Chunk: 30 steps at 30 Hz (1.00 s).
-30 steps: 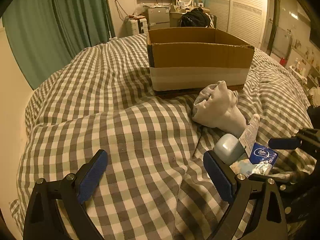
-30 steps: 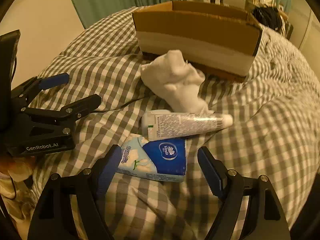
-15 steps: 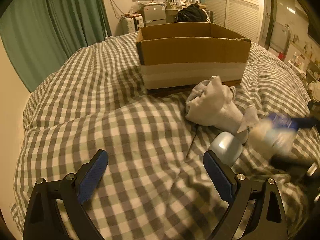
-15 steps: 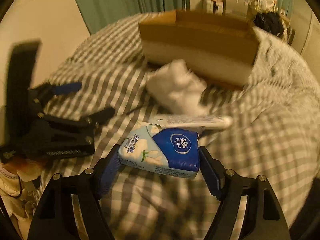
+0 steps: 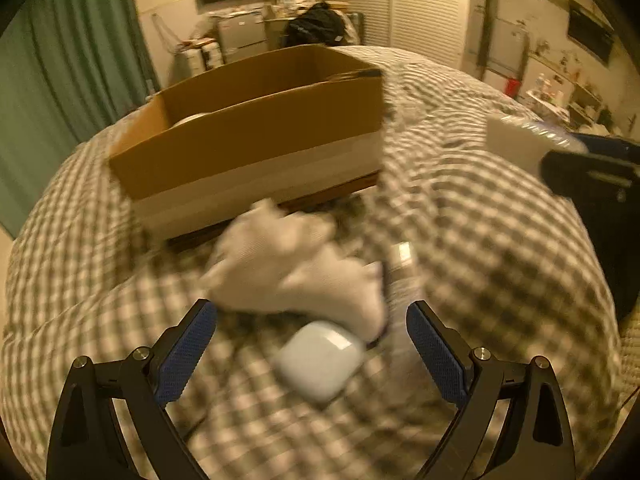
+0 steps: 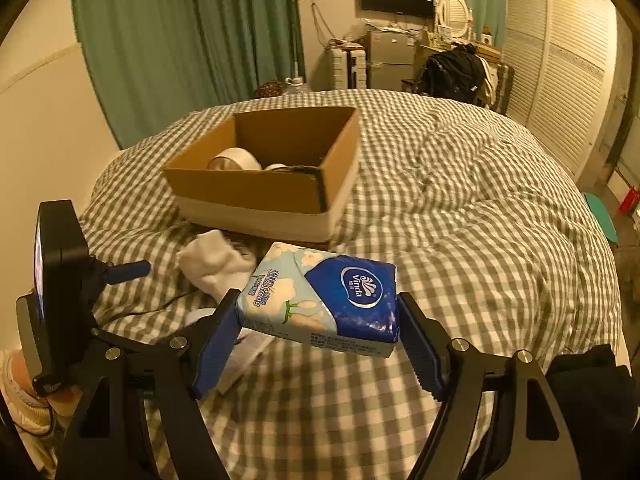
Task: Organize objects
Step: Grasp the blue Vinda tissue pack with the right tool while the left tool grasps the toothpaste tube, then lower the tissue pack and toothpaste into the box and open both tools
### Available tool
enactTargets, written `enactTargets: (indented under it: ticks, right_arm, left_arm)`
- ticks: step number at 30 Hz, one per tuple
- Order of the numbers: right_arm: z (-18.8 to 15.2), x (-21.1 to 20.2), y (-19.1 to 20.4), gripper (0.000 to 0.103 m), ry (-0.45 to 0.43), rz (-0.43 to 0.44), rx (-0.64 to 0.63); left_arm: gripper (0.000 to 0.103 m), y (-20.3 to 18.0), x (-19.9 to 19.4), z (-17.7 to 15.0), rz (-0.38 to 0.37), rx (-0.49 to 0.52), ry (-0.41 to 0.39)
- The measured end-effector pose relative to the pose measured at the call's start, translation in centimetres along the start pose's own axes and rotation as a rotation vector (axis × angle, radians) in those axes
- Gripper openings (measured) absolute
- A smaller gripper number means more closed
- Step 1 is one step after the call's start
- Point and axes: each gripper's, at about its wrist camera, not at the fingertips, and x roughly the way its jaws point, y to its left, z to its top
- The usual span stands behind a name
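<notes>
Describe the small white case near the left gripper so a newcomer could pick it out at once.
Start at the cardboard box on the checked duvet. In front of it lies crumpled white cloth, and nearer still, between the open left gripper fingers, sits the case. It is smooth, hard and rounded, unlike the soft cloth and slim tube beside it.

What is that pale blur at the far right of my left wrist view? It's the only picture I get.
Observer: A blue and white tissue pack, labelled Vinda. It is clamped between the fingers of the right gripper, clear of the checked bed cover.
Operator: Is the cardboard box empty? I only glimpse something pale inside.
Observer: No. The cardboard box holds a roll of tape.
Operator: Anything else in there?
Observer: A smaller pale round thing sits beside the roll; I cannot tell what it is.
</notes>
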Motion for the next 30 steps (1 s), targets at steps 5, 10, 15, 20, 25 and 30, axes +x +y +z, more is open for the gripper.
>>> enactTargets:
  ticks: [5, 10, 15, 20, 25, 30]
  right_arm:
    - [-0.3, 0.6, -1.3, 0.075, 0.008, -0.001, 0.02]
    - [-0.8, 1.4, -1.9, 0.075, 0.018, -0.004, 0.043]
    - [-1.1, 1.6, -1.9, 0.075, 0.025, -0.002, 0.045]
    - [-0.9, 1.0, -1.0, 0.075, 0.01, -0.004, 0.023]
    - [-0.5, -0.2, 0.3, 0.075, -0.02, -0.003, -0.003]
    - [0.3, -1.9, 2.3, 0.075, -0.058, -0.001, -0.042]
  left_arm:
    - [0.067, -2.8, 2.3, 1.3, -0.092, 0.044, 0.049]
    - [0.052, -3.8, 5.7, 0.8, -0.177, 0.062, 0.15]
    - [0.024, -2.3, 6.2, 0.6, -0.217, -0.007, 0.168]
    - [0.024, -1.1, 3.7, 0.2, -0.22, -0.034, 0.121]
    - [0.024, -0.2, -0.9, -0.1, -0.128, -0.004, 0.006]
    - [0.024, 1.3, -5.0, 0.7, -0.06, -0.013, -0.103]
